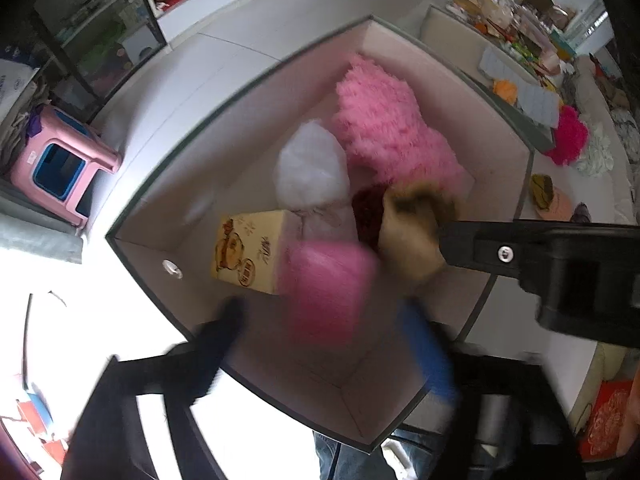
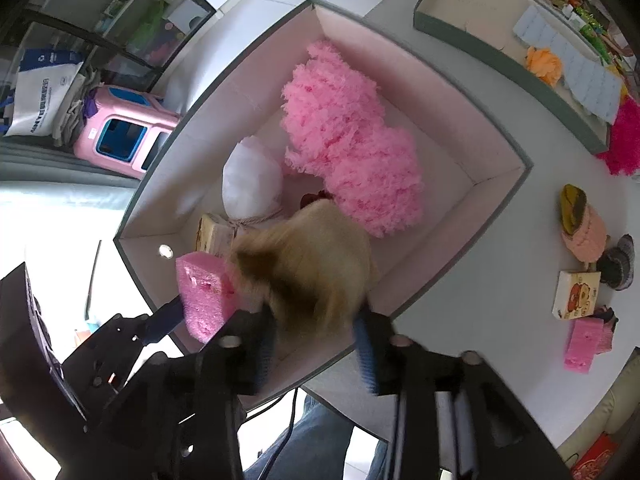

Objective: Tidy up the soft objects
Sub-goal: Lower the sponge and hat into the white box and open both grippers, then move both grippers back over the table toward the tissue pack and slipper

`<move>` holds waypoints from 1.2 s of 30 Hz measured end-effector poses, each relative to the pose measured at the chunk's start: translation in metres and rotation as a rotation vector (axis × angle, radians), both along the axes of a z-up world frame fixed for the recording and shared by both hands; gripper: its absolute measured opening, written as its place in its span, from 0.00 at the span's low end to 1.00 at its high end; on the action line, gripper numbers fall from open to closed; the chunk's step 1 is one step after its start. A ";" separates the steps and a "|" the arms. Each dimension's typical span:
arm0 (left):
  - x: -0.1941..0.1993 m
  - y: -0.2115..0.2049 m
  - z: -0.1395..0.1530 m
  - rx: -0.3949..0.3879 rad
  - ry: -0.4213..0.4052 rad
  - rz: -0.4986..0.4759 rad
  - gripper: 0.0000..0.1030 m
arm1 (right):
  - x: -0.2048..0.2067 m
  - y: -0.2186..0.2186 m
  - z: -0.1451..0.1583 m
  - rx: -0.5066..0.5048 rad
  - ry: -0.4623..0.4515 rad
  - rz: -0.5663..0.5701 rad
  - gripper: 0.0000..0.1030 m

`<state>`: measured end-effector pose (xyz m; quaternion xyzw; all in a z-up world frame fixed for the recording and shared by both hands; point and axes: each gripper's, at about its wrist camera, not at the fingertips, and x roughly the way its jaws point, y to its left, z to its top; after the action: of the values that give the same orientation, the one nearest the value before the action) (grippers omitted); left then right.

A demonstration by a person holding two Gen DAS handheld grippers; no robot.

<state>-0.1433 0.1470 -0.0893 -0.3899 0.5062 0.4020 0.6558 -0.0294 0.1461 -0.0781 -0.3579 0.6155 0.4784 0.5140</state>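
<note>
Pink sponge (image 1: 326, 286) and tan plush (image 2: 308, 272) over box (image 2: 500, 184), near front wall. Left tool (image 1: 320, 332) spread, right tool (image 2: 316, 344) loosened, neither pinching. Risk: plush snagging pads, spilling outside box.

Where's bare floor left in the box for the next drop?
Free: the box floor right of the fluffy pink toy, along the right wall, and the far corner behind it. Crowded: the left and near side, with the white bundle, carton, pink sponge and tan plush.
</note>
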 end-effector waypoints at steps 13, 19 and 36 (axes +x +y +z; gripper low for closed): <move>0.002 0.002 0.004 -0.005 0.046 0.006 1.00 | 0.025 -0.014 0.023 0.091 -0.067 -0.070 1.00; 0.009 -0.001 0.008 0.008 0.083 -0.014 1.00 | 0.037 -0.024 0.024 0.095 -0.043 -0.121 1.00; 0.035 -0.014 0.025 0.053 0.159 -0.094 1.00 | 0.049 -0.040 0.037 0.140 -0.005 -0.144 1.00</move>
<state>-0.1087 0.1328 -0.0647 -0.3150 0.5635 0.4139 0.6418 0.0195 0.1058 -0.0410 -0.2772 0.6033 0.4813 0.5722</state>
